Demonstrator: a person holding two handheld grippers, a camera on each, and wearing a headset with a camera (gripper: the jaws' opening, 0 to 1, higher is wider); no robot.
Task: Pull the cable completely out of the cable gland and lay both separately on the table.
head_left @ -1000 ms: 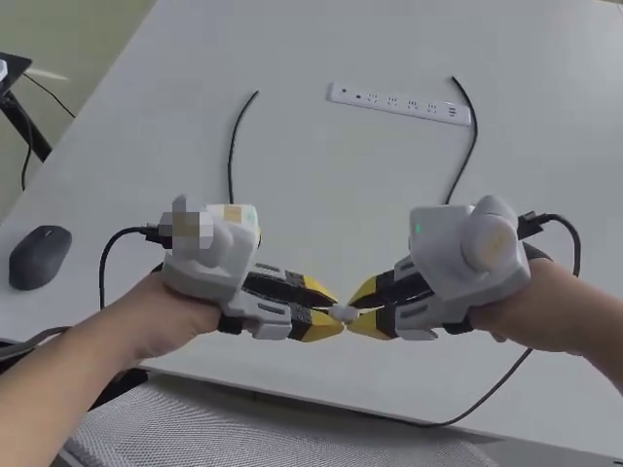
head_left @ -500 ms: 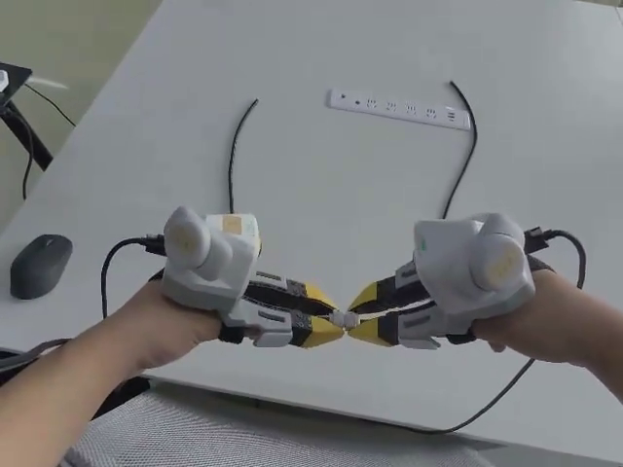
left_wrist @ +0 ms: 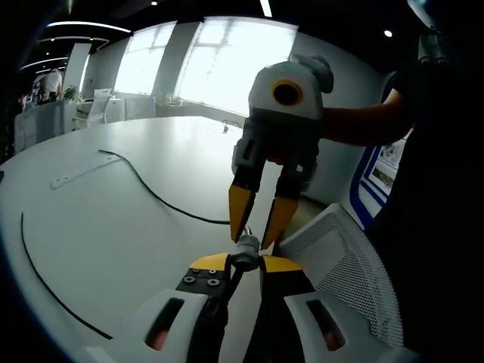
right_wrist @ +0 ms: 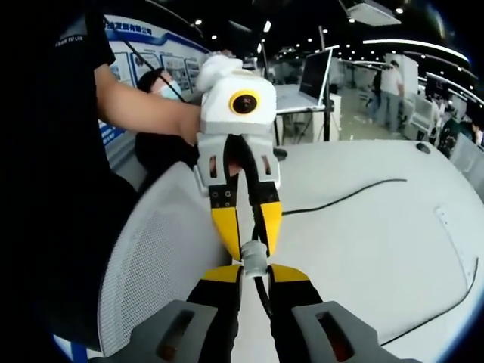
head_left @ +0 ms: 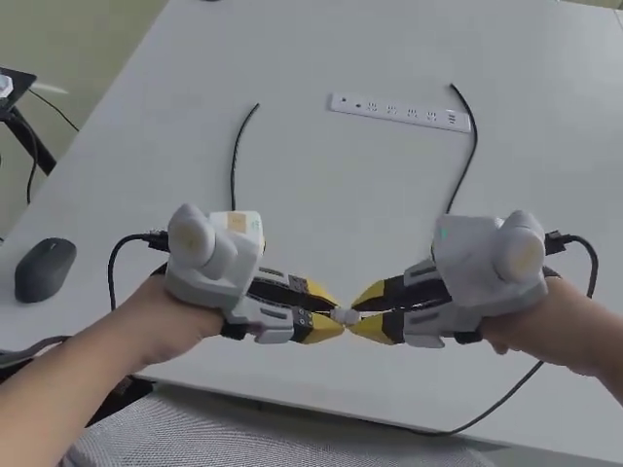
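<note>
Left gripper [head_left: 329, 327] clamped on white cable gland [head_left: 343, 315], right gripper [head_left: 358, 325] clamped on its black cable [right_wrist: 261, 291], tips meeting over the table [head_left: 389, 195] edge

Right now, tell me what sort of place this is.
Probably an open-plan office or lab: a large white table with a long white power strip and a dark oval computer mouse on it, plus a grey mesh office chair.

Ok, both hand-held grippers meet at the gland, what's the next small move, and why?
Probably draw the right hand-held gripper straight back from the left hand-held gripper. The left looks shut on the small pale grey cable gland, the right on the thin black cable running into it, so separating them should slide the cable out.
</note>
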